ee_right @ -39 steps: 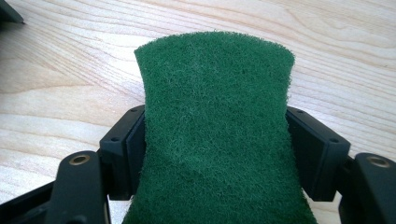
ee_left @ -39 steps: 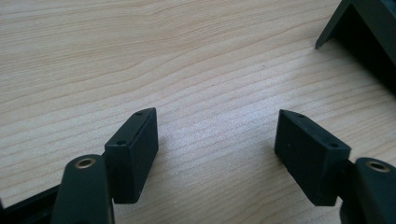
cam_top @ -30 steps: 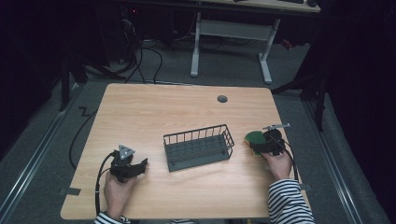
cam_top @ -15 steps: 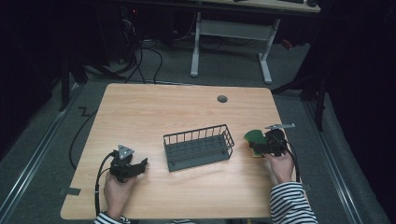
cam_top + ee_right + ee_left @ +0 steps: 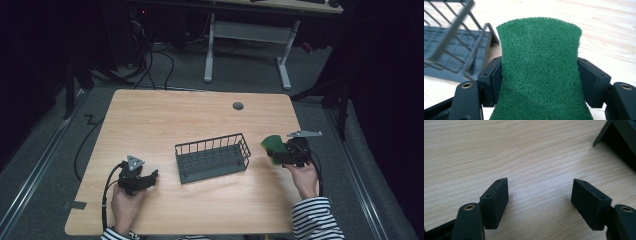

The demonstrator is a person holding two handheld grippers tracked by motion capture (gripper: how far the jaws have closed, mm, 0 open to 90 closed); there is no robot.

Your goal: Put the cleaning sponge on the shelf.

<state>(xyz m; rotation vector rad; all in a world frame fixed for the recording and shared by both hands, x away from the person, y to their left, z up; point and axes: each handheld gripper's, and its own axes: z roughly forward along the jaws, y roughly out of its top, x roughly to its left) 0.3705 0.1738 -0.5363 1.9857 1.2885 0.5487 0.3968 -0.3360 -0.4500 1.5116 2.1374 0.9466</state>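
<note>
Right gripper (image 5: 280,151) jaws clamping green scouring pad (image 5: 540,70) beside wire basket (image 5: 212,158) — nothing inside; left gripper (image 5: 539,203) jaws wide, empty

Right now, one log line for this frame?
right gripper: shut on green scrub pad, beside wire basket | left gripper: open, over table

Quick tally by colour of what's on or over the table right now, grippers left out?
Green: 1, the scouring pad clamped in the right gripper
Dark grey: 1, the wire basket, nothing in it
Total: 2
The left gripper is open over bare table.
</note>
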